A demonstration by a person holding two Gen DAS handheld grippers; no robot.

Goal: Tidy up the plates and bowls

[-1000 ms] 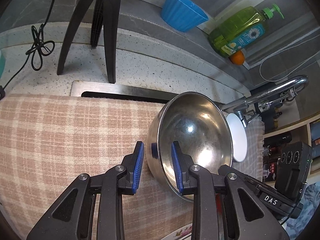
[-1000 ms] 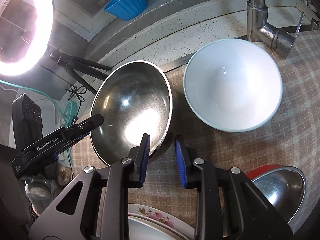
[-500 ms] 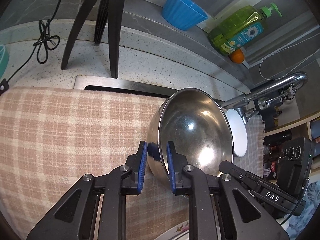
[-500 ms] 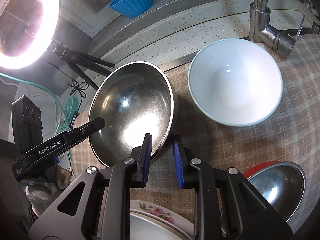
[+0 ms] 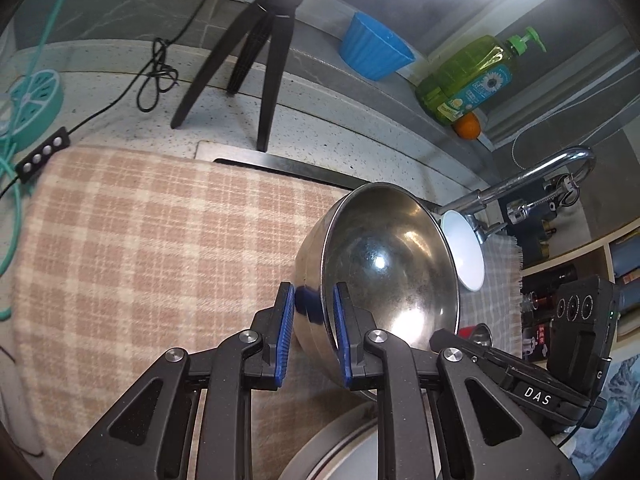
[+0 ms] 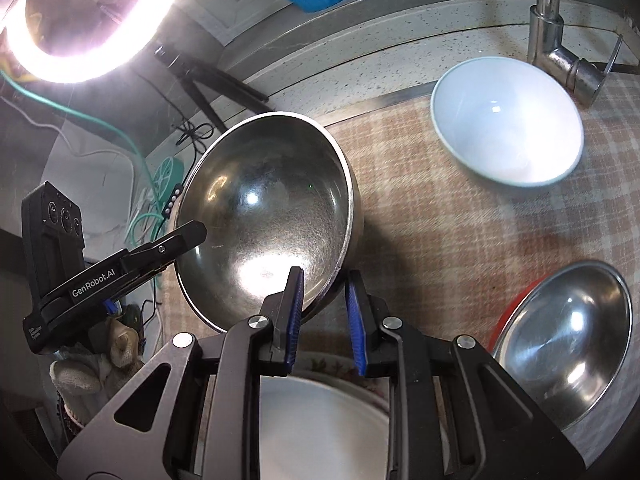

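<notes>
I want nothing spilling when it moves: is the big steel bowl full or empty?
Empty. The big steel bowl shows bare, shiny metal right down to its bottom in both wrist views.

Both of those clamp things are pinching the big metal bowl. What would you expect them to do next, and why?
Probably carry it toward the plates. The left gripper and right gripper each clamp the rim of the large steel bowl, which sits tilted above the checked cloth, with the white bowl to avoid.

We see the steel bowl (image 6: 268, 216) at frame centre in the right wrist view, on the checked cloth (image 6: 440, 220). The white bowl (image 6: 506, 124) lies upper right, the tap (image 6: 560, 52) behind it. A smaller steel bowl (image 6: 568, 340) sits lower right, a plate (image 6: 320, 432) along the bottom edge.
</notes>
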